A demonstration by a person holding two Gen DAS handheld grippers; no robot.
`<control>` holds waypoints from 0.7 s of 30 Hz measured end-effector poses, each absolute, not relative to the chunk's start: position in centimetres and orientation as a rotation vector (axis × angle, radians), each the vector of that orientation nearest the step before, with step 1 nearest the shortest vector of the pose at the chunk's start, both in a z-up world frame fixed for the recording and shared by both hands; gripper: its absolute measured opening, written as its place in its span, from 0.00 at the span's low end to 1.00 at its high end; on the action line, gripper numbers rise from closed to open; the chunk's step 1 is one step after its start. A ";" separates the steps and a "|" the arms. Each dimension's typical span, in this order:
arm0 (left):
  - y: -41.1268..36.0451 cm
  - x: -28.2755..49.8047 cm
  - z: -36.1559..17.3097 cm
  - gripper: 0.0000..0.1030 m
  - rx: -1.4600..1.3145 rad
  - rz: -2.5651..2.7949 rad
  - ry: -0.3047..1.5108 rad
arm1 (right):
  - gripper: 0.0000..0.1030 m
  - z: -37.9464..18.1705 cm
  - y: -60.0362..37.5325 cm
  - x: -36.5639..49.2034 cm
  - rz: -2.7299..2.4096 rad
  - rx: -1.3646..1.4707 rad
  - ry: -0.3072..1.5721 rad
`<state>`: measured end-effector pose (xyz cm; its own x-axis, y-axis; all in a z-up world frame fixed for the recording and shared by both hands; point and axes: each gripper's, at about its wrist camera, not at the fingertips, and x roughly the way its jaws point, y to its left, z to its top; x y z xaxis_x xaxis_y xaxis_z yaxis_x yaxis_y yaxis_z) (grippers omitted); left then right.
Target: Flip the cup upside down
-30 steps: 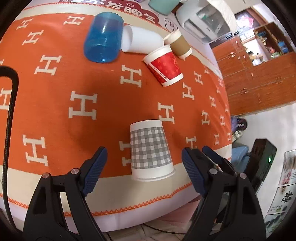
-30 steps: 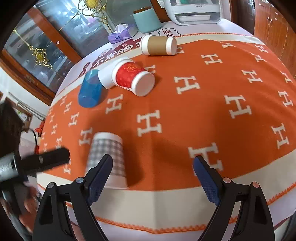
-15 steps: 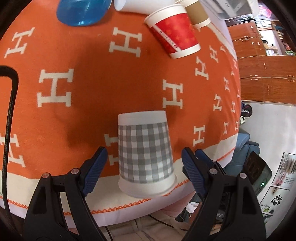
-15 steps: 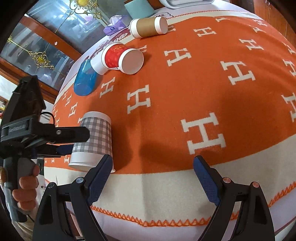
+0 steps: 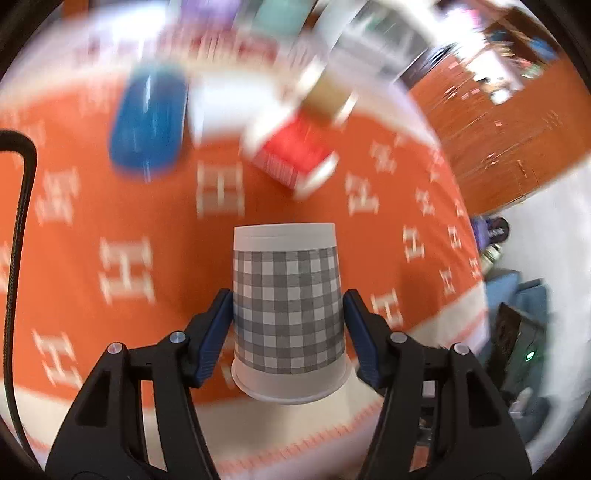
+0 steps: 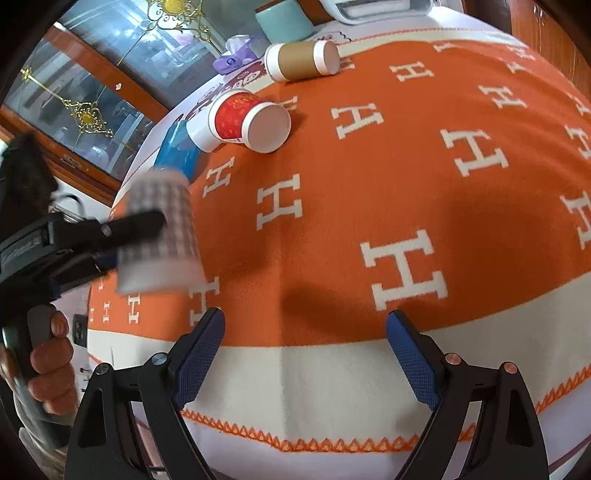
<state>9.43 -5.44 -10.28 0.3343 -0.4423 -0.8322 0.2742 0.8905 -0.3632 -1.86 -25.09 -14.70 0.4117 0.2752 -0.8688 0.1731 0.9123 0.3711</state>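
A grey-and-white checked paper cup (image 5: 288, 314) stands rim down between the pads of my left gripper (image 5: 288, 306), which is shut on its sides. In the right wrist view the same cup (image 6: 159, 236) is blurred at the left and looks lifted off the cloth, held by the left gripper (image 6: 122, 236). My right gripper (image 6: 306, 343) is open and empty over the cloth's front border.
On the orange H-patterned cloth (image 6: 406, 177) a red cup (image 6: 243, 122), a brown cup (image 6: 299, 61), a white cup (image 5: 221, 107) and a blue plastic cup (image 5: 147, 122) lie on their sides. A teal container (image 6: 282, 18) and a white appliance stand behind.
My left gripper moved forward and closed on the checked cup, then lifted it; the left wrist background is now motion-blurred. The right gripper stayed open, drifting slightly.
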 end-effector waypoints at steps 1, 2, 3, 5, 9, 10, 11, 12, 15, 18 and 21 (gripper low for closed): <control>-5.6 8.5 -9.6 0.56 -0.104 -0.452 1.007 | 0.87 -14.7 -25.0 -1.8 0.063 0.434 1.153; -5.8 7.8 -9.5 0.56 -0.056 -0.434 0.919 | 0.87 -14.7 -24.9 -1.8 0.059 0.428 1.152; -6.0 7.0 -9.7 0.56 -0.011 -0.427 0.840 | 0.87 -14.7 -24.8 -1.8 0.054 0.423 1.151; -6.4 6.1 -10.5 0.56 0.049 -0.414 0.778 | 0.87 -14.6 -24.7 -1.8 0.045 0.410 1.143; -7.3 4.9 -13.0 0.57 0.093 -0.402 0.760 | 0.87 -14.3 -24.5 -1.9 0.031 0.366 1.128; -7.3 4.5 -13.4 0.57 0.098 -0.393 0.740 | 0.87 -14.2 -24.5 -2.0 0.032 0.359 1.124; -7.2 3.9 -13.5 0.57 0.103 -0.382 0.715 | 0.87 -14.1 -24.5 -2.1 0.035 0.355 1.121; -7.4 3.6 -13.7 0.57 0.116 -0.374 0.713 | 0.87 -14.0 -24.5 -2.1 0.038 0.351 1.118; -7.3 2.6 -14.1 0.57 0.106 -0.386 0.741 | 0.87 -13.8 -24.3 -2.2 0.043 0.336 1.113; -6.9 2.1 -14.8 0.59 0.101 -0.393 0.789 | 0.87 -13.7 -23.9 -2.3 0.045 0.313 1.109; -6.9 2.1 -15.7 0.64 0.103 -0.399 0.853 | 0.87 -13.7 -23.5 -2.4 0.050 0.303 1.109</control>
<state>2.13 -6.88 -15.67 0.5888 -0.3011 -0.7501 0.3822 0.9214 -0.0698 -2.44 -23.52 -13.68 0.4487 0.1901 -0.8732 0.1101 0.9579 0.2651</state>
